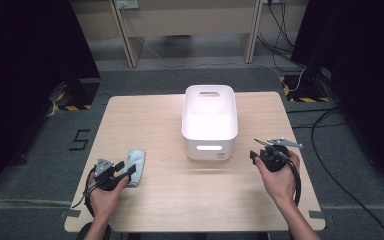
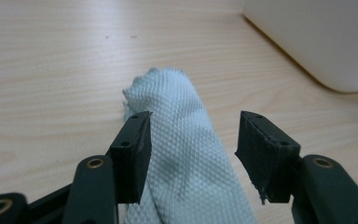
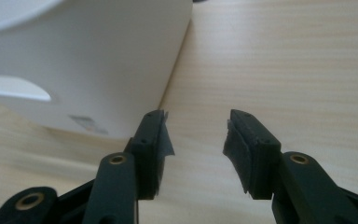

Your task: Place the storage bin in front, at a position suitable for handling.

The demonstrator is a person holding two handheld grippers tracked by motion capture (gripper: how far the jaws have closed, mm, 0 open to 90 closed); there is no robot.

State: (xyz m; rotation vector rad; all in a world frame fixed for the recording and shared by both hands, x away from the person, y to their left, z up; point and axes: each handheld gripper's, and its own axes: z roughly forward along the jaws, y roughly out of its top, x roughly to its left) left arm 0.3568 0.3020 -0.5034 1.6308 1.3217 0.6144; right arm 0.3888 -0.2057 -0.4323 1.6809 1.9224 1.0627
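1. Near the front left corner of the table (image 1: 155, 210), a small pale blue cloth (image 1: 136, 161) lies crumpled on the bare wood, well apart from the white bin (image 1: 210, 145) that stands at the table's middle.

2. My left gripper (image 2: 193, 135) sits low over the cloth (image 2: 186, 154). Its jaws stand wide, one on each side of a raised fold; the left pad looks to be against the fabric, the right pad is clear of it. Nothing is gripped yet.

3. My right gripper (image 3: 196, 135) hovers near the right edge of the table, just beside the bin's front corner (image 3: 98, 70). Its jaws are spread wide with only wood between them.

4. I judge the cloth to be very light, soft and limp. Its woven, dimpled surface should give the pads good friction, so slipping is unlikely, and it cannot break.

5. I would take hold on the thick raised fold between my left jaws, pinching several layers at once. A grip on a thin edge might catch only one layer and let the rest unroll and trail.

6. Once lifted, I expect it to droop and swing, so it needs clearance over the bin's rim.
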